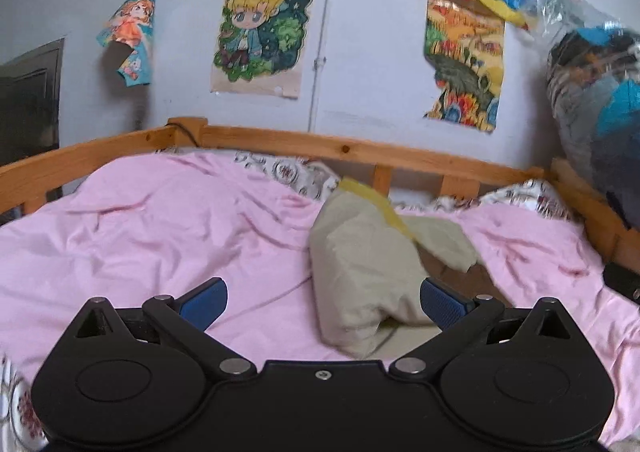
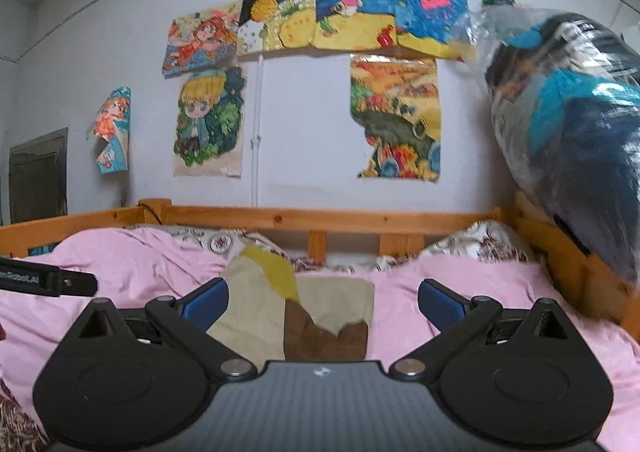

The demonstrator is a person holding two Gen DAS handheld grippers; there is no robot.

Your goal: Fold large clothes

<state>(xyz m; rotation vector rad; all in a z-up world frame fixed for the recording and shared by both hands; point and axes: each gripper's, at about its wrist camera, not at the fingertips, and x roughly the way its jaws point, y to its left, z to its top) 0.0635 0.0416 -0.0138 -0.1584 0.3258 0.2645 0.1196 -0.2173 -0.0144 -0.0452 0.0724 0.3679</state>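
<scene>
- The bed carries a pink sheet inside a wooden rail, with drawings taped to the wall behind that rail.
- A plastic-wrapped bundle in blue and dark tones sits above the rail's right corner.
- The beige garment, with a yellow patch and a brown patch, lies bunched on the pink sheet, in front of the rail's slatted middle.
- The left gripper hangs over the sheet with its jaws spread wide, holding nothing; the garment's near lump sits between them, close to the right pad.
- The right gripper also has its jaws wide apart and empty; the garment lies between and beyond them, its beige edge just beside the left pad.
</scene>
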